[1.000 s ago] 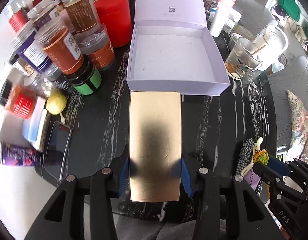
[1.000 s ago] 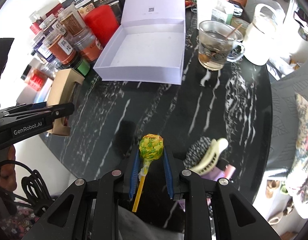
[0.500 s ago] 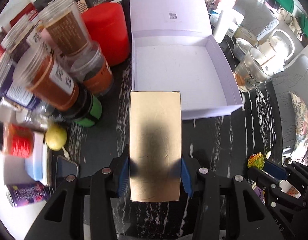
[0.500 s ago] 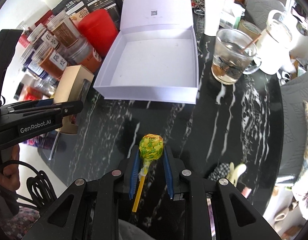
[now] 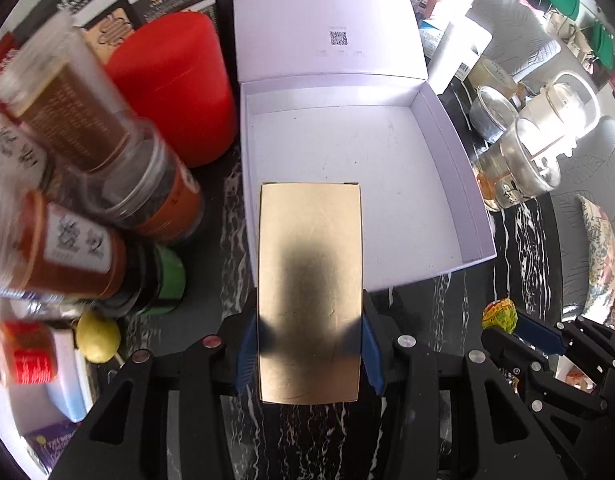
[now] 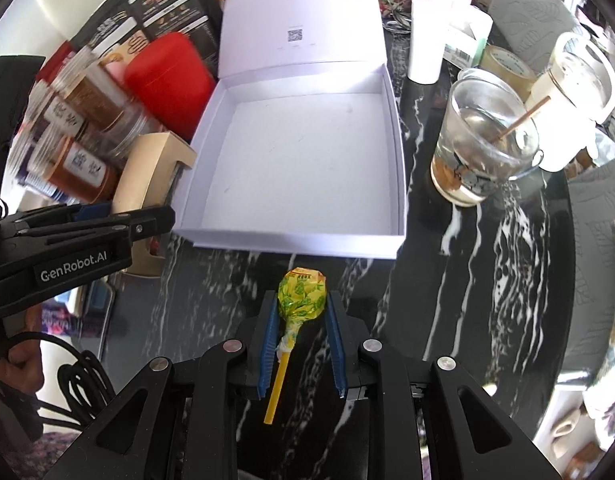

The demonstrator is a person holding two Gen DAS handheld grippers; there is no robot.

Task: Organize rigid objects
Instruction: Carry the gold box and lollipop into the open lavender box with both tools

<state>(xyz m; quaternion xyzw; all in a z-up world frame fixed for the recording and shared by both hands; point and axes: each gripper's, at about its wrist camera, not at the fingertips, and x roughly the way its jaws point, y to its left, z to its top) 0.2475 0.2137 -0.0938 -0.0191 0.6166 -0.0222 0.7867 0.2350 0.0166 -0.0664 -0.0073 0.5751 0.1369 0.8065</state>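
Note:
My left gripper (image 5: 310, 344) is shut on a gold box (image 5: 310, 280), held lengthwise, its far end over the near left corner of the open white box (image 5: 473, 216). In the right wrist view the gold box (image 6: 147, 168) sits at the white box's (image 6: 299, 236) left wall, with the left gripper (image 6: 119, 220) on it. My right gripper (image 6: 301, 312) is shut on a yellow-wrapped lollipop (image 6: 301, 296), stick pointing back, just short of the white box's front wall. The lollipop also shows in the left wrist view (image 5: 501, 316).
Several spice jars (image 5: 67, 112) and a red canister (image 5: 171, 84) crowd the left of the white box. A glass with a stick (image 6: 483, 148), a white jug (image 6: 575, 92) and cups stand to its right. The table is black marble (image 6: 467, 280).
Both grippers have moved forward toward the white box. The gold box's far end now reaches over the box's front left corner, and the lollipop is closer to the front wall.

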